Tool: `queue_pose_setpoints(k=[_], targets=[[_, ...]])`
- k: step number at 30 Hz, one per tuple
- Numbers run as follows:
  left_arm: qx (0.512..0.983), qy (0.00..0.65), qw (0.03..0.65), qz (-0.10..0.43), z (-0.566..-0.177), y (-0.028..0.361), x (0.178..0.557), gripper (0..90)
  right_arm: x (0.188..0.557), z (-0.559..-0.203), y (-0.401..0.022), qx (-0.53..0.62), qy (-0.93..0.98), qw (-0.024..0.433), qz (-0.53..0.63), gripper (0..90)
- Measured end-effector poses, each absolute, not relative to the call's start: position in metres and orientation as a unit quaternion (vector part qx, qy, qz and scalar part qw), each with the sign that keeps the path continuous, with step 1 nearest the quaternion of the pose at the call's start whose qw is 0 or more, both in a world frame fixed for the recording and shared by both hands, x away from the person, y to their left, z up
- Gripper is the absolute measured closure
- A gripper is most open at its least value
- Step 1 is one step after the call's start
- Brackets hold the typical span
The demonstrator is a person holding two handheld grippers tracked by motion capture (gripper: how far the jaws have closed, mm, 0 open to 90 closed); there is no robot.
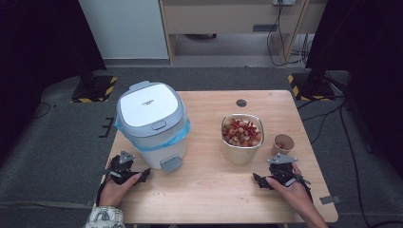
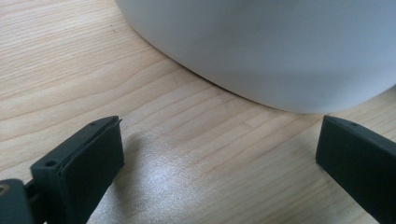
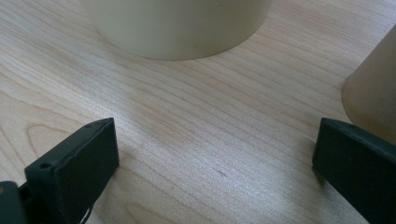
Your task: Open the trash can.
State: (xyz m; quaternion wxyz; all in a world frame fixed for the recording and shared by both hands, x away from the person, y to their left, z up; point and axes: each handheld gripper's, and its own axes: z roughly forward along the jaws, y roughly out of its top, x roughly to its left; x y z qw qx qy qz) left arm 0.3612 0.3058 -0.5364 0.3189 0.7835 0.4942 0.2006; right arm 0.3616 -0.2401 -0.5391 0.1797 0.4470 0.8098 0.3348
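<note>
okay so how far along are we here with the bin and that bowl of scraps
Nothing looks done yet. The bin has its lid down, and the bowl holds its red and pale scraps. The small paper cup stands beside it. The left gripper and right gripper rest open on the table, holding nothing. Every step with the bin and bowl probably remains.

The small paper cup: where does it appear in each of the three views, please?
High view: the small paper cup stands near the table's right edge, right of the metal bowl and just beyond the right gripper.
Left gripper view: not in it.
Right gripper view: the cup's tan wall is at the right edge, above the right jaw.
Shared landmark: the wooden table.
</note>
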Motion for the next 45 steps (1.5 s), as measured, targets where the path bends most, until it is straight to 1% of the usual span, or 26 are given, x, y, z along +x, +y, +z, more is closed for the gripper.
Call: queue_pose_setpoints(k=[6, 8, 10, 16, 19, 25, 31, 32, 33, 37, 45], targets=[[0.780, 0.499, 0.319, 0.203, -0.536, 0.305, 0.360, 0.6, 0.360, -0.539, -0.241, 0.445, 0.811, 0.179, 0.335, 0.7], [0.780, 0.499, 0.317, 0.203, -0.534, 0.306, 0.359, 3.8, 0.360, -0.539, -0.241, 0.446, 0.811, 0.179, 0.335, 0.8], [0.781, 0.498, 0.315, 0.207, -0.531, 0.305, 0.357, 10.9, 0.360, -0.539, -0.241, 0.446, 0.811, 0.179, 0.335, 0.7], [0.775, 0.494, 0.328, 0.216, -0.521, 0.303, 0.348, 12.1, 0.360, -0.539, -0.241, 0.446, 0.811, 0.179, 0.335, 0.7], [0.775, 0.494, 0.329, 0.218, -0.517, 0.303, 0.344, 17.3, 0.360, -0.539, -0.241, 0.445, 0.811, 0.180, 0.335, 0.8], [0.770, 0.496, 0.343, 0.209, -0.507, 0.297, 0.328, 30.9, 0.360, -0.539, -0.241, 0.445, 0.811, 0.180, 0.334, 0.8], [0.779, 0.479, 0.352, 0.200, -0.501, 0.288, 0.318, 44.8, 0.359, -0.539, -0.241, 0.446, 0.810, 0.180, 0.335, 0.8], [0.780, 0.477, 0.353, 0.200, -0.500, 0.287, 0.317, 44.8, 0.359, -0.539, -0.241, 0.446, 0.810, 0.180, 0.335, 0.8], [0.781, 0.474, 0.357, 0.195, -0.498, 0.286, 0.314, 49.7, 0.359, -0.539, -0.241, 0.445, 0.811, 0.180, 0.335, 0.8], [0.782, 0.467, 0.365, 0.191, -0.495, 0.285, 0.310, 58.9, 0.359, -0.539, -0.241, 0.445, 0.811, 0.180, 0.335, 0.8], [0.798, 0.437, 0.377, 0.174, -0.491, 0.271, 0.303, 73.7, 0.359, -0.539, -0.241, 0.445, 0.811, 0.180, 0.335, 0.8]])
